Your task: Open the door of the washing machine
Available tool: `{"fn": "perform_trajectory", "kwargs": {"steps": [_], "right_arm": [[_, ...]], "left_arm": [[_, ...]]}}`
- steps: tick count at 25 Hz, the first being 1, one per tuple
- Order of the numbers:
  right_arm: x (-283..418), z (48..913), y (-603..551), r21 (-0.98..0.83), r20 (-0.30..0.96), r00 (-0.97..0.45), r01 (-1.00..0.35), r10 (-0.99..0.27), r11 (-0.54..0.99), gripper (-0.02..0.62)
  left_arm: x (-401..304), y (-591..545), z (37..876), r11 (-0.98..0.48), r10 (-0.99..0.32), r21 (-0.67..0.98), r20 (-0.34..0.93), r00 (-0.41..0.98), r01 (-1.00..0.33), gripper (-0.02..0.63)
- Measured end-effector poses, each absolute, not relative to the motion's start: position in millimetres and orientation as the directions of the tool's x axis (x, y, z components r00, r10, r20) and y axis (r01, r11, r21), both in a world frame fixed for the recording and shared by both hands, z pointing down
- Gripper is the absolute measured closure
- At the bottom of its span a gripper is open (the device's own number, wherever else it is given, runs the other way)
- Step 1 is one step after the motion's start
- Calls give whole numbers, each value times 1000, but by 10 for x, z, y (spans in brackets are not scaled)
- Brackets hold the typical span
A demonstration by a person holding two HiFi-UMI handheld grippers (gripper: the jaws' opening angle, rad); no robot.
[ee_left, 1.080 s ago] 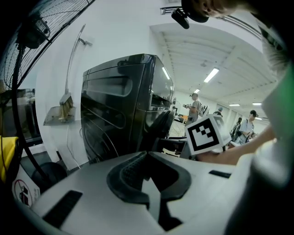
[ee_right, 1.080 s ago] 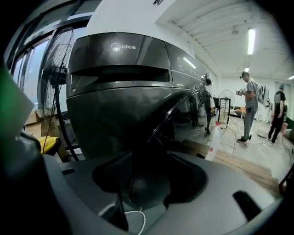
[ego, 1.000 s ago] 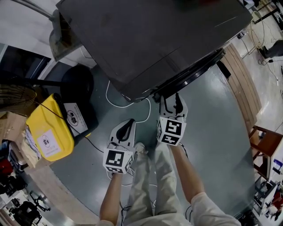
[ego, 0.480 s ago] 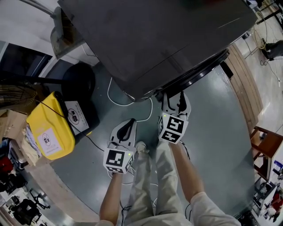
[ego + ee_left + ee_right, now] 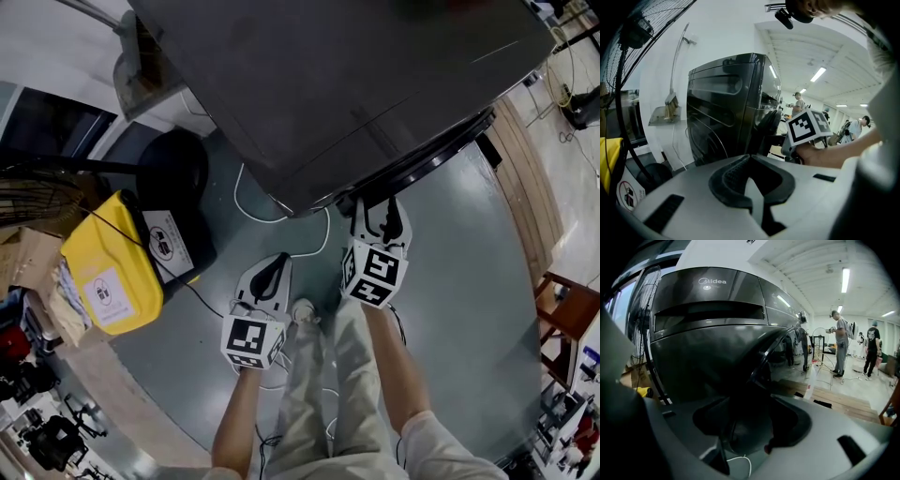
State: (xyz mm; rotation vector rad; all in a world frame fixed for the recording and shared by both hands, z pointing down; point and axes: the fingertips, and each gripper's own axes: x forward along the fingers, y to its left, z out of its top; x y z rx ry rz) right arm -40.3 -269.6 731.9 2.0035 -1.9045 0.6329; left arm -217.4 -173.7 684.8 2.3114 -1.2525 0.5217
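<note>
Left claw (image 5: 277, 264) hangs nearest me, jaws together, holding nothing. Right claw (image 5: 380, 214) is just ahead with its jaws wide apart, having just eased in a touch. The door (image 5: 427, 150) rim runs between them, but I can't see the pads squeezing it. Door looks slightly ajar on the dark washer (image 5: 328, 84). Floor (image 5: 459, 281) is glossy grey, with a white cable (image 5: 246, 202) looping by the machine's corner. Yellow bin (image 5: 108, 272) sits off to the left, wood flooring (image 5: 520, 187) to the right. Farther back it's a bright white hall, people (image 5: 839, 343) standing under strip lights (image 5: 844, 280).
</note>
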Motion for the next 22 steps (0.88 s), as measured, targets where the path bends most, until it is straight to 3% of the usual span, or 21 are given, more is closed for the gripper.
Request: {"fn": "perform_trajectory", "kwargs": {"steps": [9, 22], "right_arm": [[-392, 7339, -2637, -86, 532, 28, -993, -846, -87, 363], [214, 7384, -1892, -32, 539, 41, -997, -841, -68, 416]], "left_arm": [[-2169, -1755, 6845, -479, -679, 216, 524, 515, -851, 598], [-1749, -1688, 6838, -526, -648, 242, 507, 568, -815, 598]]}}
